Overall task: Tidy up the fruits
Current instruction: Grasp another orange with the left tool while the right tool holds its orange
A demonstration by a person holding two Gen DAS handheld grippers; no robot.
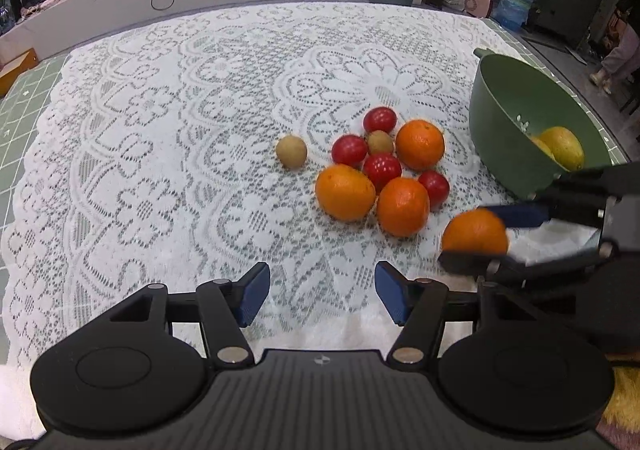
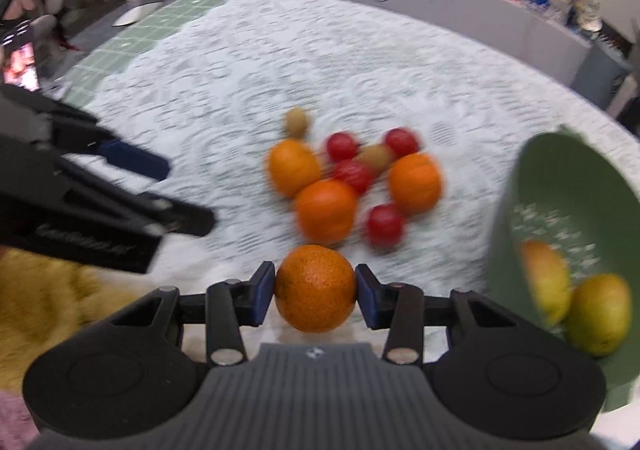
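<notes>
— Two yellow-green fruits lie in the green colander (image 2: pixel 520 186) at three o'clock; carry the orange (image 2: pixel 315 287) there level, low over the rim.

— Grip?

— Right gripper (image 2: pixel 316 292) is clamped on it; left gripper (image 1: pixel 322 292) stands spread, empty.

— Left on the lace tablecloth (image 1: pixel 168 154)?

— Three oranges, four red fruits, two brown ones.

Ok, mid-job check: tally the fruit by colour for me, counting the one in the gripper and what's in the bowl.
Orange: 4, one held by the right gripper
Red: 4
Brownish-green: 2
Yellow, in the green bowl: 2
Total: 12
</notes>
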